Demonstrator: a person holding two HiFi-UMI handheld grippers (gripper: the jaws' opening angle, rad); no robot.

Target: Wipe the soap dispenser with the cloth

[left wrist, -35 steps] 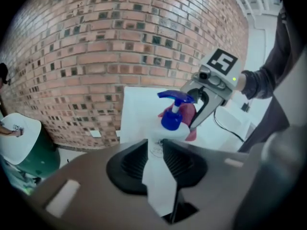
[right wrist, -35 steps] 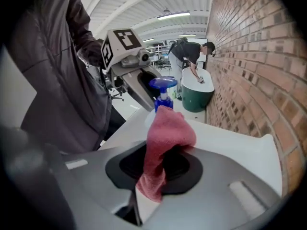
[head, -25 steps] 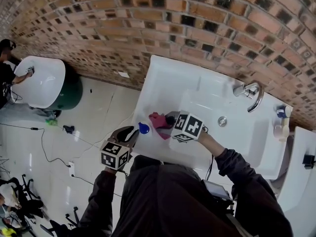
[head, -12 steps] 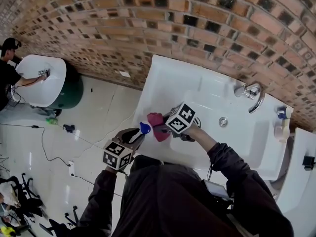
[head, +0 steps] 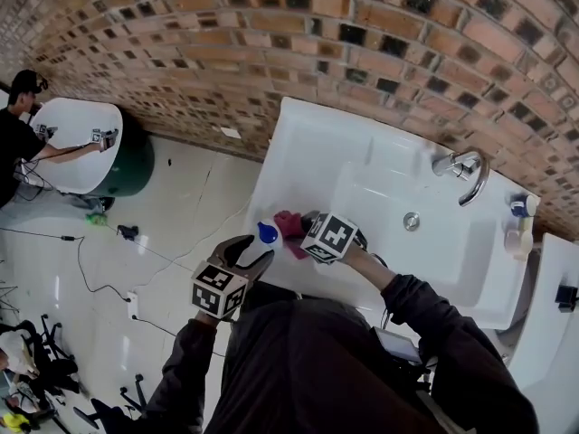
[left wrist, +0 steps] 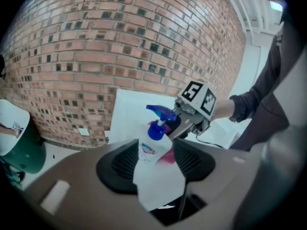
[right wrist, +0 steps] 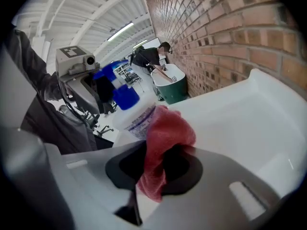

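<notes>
Red cloth (right wrist: 165, 138) clamped in right gripper (right wrist: 160, 166) fingers, against soap dispenser (left wrist: 153, 147) at sink (head: 380, 152) near-left corner. Left gripper (left wrist: 154, 164) fingers just been opening, now wide, soap dispenser loose between them. Unsupported now; hard wipe may tip it.

The sink (head: 308, 152) is seen steeply from above; the soap dispenser (left wrist: 152, 150) is viewed closely from opposite sides in both gripper views.

Blue-pumped white plastic soap dispenser (head: 265, 233) stands on the near-left rim corner of the white basin (head: 303, 147), red cloth (head: 289, 225) touching its right side (chrome tap (head: 463, 172) well apart, far right), brick wall (head: 271, 25) behind.
</notes>
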